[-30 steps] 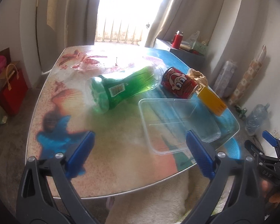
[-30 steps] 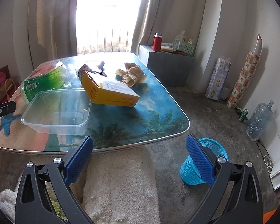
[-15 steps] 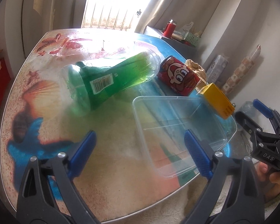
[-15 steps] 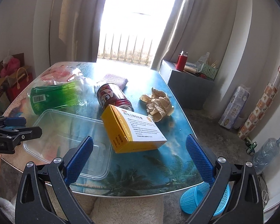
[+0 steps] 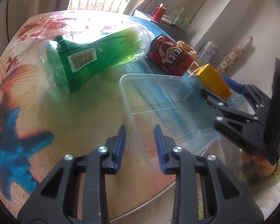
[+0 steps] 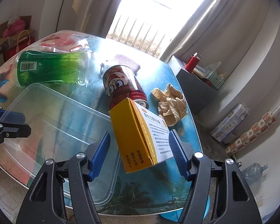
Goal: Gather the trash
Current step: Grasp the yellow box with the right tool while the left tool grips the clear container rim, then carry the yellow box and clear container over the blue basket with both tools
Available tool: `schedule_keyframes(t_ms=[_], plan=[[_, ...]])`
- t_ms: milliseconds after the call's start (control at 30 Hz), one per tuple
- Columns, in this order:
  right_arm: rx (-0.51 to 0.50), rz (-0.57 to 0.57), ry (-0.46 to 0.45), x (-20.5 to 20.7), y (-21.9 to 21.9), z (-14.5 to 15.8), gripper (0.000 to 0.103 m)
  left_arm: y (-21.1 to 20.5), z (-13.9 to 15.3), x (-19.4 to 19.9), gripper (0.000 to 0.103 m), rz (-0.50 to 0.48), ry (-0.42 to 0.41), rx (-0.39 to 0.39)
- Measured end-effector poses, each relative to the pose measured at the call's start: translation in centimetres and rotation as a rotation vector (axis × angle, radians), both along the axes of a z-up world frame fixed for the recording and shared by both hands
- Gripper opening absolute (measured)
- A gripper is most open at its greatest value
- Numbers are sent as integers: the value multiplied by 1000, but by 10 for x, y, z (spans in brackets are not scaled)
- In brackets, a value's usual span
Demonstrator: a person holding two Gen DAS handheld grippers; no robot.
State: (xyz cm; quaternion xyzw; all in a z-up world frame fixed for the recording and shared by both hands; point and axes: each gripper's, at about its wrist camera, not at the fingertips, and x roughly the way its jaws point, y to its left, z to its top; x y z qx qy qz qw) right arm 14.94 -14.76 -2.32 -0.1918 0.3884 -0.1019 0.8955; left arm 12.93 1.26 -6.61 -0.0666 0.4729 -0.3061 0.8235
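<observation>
On the worktop (image 5: 37, 115):
- left claw (image 5: 140, 140): narrowed since earlier, straddling tub (image 5: 158, 100) rim, not clamped
- right claw (image 6: 140, 149): open, now flanking box (image 6: 140, 134), holding nothing

clear glossy plastic container (image 6: 52, 123); crumpled, probably paper, wad (image 6: 170, 105).

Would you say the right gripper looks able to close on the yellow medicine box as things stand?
Probably yes. The right gripper is open with its fingers on either side of the yellow box, and nothing lies between them. The red can sits just behind.
</observation>
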Motion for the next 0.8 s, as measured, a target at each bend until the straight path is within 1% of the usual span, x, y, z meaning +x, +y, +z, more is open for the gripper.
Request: schedule_keyframes(t_ms=[100,367,500,567,633,800], plan=[[-28,7,11,1,3,-4,50,-1,-1,1,25,-3,3,-2],[-10,11,-6,-6,3,5,44,3,-1,2,18,8,15,-9],[20,5,-35,-15,0,15,39,3,0,0,14,19,13,-3],[34,-4,-53,-19,-2,21,37,3,1,-2,6,28,9,3],[77,-14,-67,-23,-8,26,37,4,2,-3,3,38,5,12],[150,-49,-96,-35,-24,34,35,6,4,-7,3,67,1,34]])
